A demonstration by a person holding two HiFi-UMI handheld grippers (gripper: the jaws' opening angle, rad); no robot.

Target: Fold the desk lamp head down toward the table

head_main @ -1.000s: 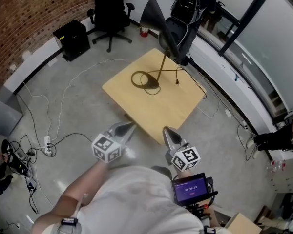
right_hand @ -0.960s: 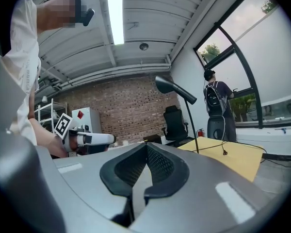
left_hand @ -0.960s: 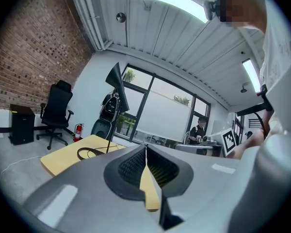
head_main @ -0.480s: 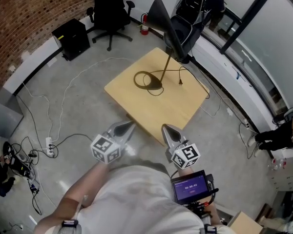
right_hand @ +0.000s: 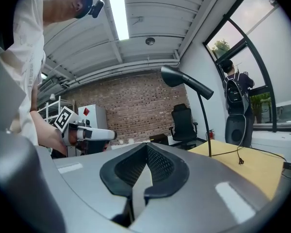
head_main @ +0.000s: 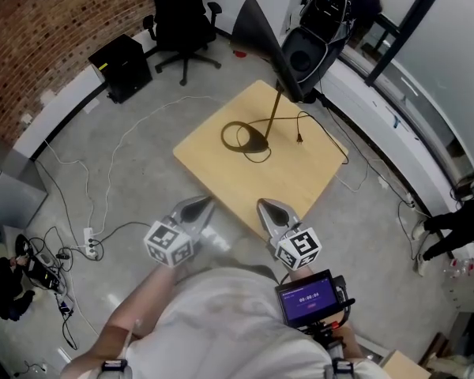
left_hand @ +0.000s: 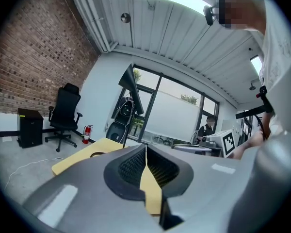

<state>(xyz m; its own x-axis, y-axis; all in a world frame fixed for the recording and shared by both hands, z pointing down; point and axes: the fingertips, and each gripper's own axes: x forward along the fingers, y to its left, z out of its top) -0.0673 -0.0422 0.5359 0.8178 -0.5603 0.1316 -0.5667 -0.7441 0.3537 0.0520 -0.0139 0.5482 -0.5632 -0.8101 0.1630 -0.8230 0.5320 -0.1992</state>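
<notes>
A desk lamp stands upright on a square wooden table (head_main: 300,181). Its black cone head (head_main: 261,24) is raised high on a thin stem (head_main: 272,110) above a round base (head_main: 251,139), with the unplugged cord lying beside it. Both grippers hover over the floor just short of the table's near edge, well apart from the lamp. My left gripper (head_main: 199,209) is shut and holds nothing; my right gripper (head_main: 270,212) is shut and empty too. The lamp head (left_hand: 130,84) shows far ahead in the left gripper view, and the same head (right_hand: 184,81) in the right gripper view.
A black office chair (head_main: 178,6) and a black box (head_main: 126,65) stand by the brick wall. A dark backpack (head_main: 320,22) sits behind the table. Cables and a power strip (head_main: 87,235) lie on the floor at left. A seated person (head_main: 458,221) is at far right.
Both grippers have edged forward toward the table's near edge, and the table and lamp sit slightly closer in the head view. Both pairs of jaws stayed shut.
</notes>
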